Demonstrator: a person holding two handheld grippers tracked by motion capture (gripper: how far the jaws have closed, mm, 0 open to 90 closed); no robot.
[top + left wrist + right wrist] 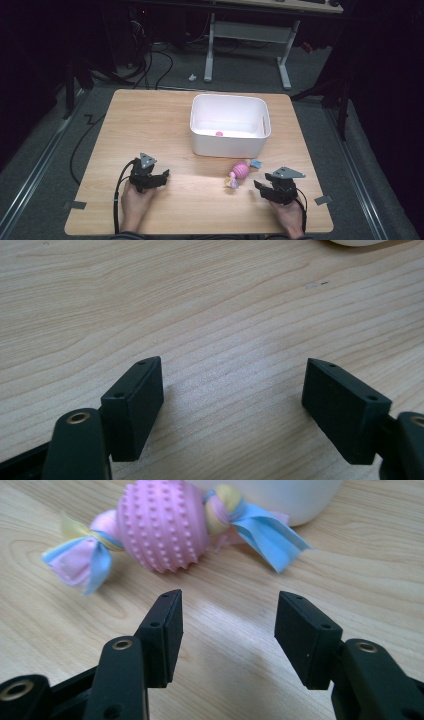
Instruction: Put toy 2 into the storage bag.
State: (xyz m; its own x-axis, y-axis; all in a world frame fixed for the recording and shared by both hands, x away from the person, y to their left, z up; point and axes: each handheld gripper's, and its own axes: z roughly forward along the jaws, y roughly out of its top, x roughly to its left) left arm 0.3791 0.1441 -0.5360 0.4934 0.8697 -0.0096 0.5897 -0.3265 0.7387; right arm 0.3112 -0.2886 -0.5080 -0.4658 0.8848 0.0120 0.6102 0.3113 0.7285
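Note:
A pink knobbed ball toy [240,172] with knotted pink, yellow and blue cloth ends lies on the wooden table [150,125], just in front of the white bin [227,144]. My right gripper [260,186] rests low on the table to the right of the toy. In the right gripper view the right gripper [227,600] is open with bare wood between its pads, and the toy [162,525] lies a short way beyond the tips. My left gripper [162,176] sits at the front left. The left gripper [232,370] is open over bare wood.
The bin stands at the table's middle back with a small pink thing [218,133] on its floor. Its rounded white corner [280,497] rises just behind the toy. Tape tabs mark the table's front corners [74,204]. Beyond the table stand a desk frame and cables.

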